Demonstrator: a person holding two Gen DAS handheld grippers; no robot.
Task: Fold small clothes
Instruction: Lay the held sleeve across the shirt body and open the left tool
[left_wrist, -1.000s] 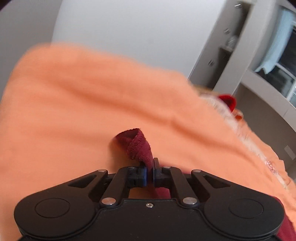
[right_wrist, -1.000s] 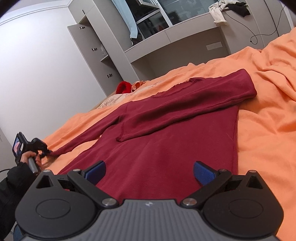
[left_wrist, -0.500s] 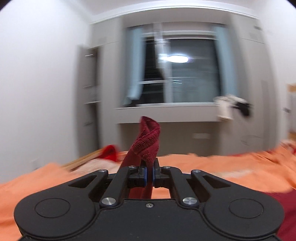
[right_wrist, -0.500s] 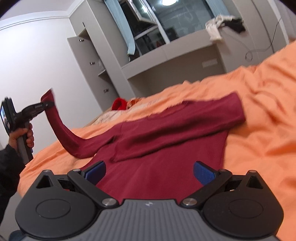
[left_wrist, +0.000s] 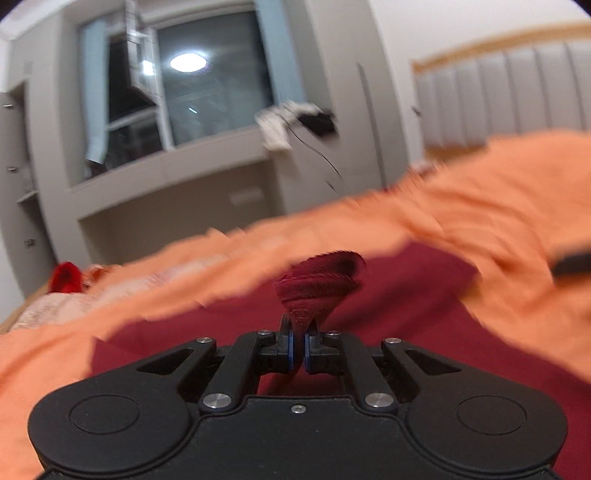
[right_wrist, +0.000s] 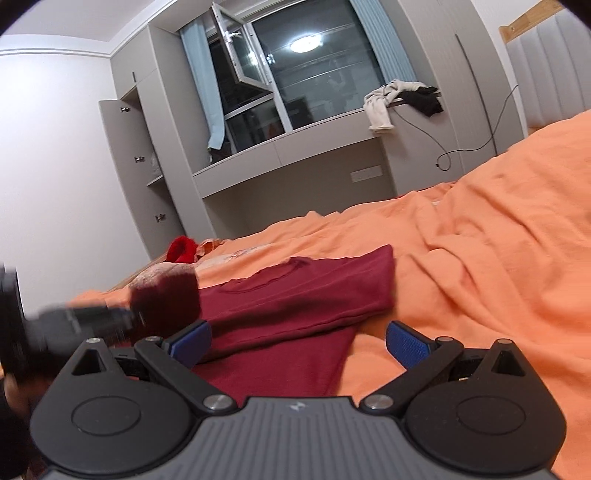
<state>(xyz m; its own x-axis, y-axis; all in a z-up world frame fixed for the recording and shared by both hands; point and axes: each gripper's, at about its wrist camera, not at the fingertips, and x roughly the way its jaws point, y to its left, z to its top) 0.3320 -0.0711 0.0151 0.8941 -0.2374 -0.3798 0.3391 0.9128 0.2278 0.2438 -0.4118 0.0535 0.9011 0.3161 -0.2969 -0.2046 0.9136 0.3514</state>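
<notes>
Pinching sleeve cuff (left_wrist: 319, 284); orange bedspread (right_wrist: 491, 236) beyond.

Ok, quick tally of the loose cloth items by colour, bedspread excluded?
Dark red: 1, the top, its sleeve cuff clamped in the left tongs
Bright red: 1, bundle
White: 1, garment on the ledge
Black: 1, garment beside it
Total: 4

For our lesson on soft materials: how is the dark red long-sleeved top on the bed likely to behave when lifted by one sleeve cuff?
The top is probably floppy: its cuff bunches where the left gripper pinches it. It likely drapes and trails, since the body lies limp on the orange bedcover. It looks light, and the knit seems unlikely to slip.
</notes>
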